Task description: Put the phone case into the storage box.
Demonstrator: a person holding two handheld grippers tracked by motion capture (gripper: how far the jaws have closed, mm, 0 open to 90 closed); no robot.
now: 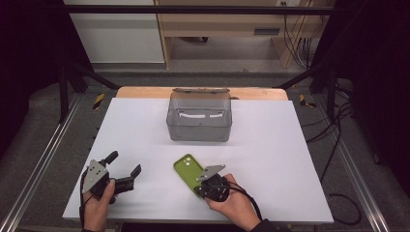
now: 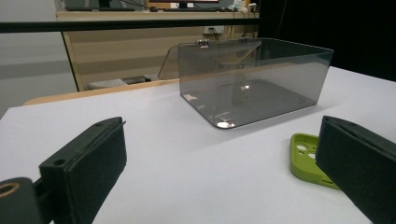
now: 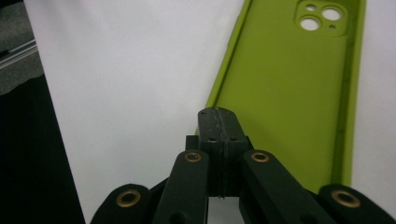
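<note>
An olive-green phone case (image 1: 186,168) lies hollow side up on the white table, its camera holes at the far end. My right gripper (image 1: 202,181) sits over the case's near end, held by a hand at the front edge. In the right gripper view its jaws (image 3: 218,116) are pressed together with nothing between them, tips just over the case (image 3: 289,88) near its left rim. My left gripper (image 1: 124,164) rests at the front left, open and empty. The left gripper view has its jaws (image 2: 219,172) spread wide, with the case (image 2: 304,156) beside the right one.
A clear grey plastic box (image 1: 199,117) with its lid tipped back stands at the middle back of the table (image 1: 270,145); it looks empty (image 2: 252,84). Black frame rails run along both sides, and cables lie on the floor at the right.
</note>
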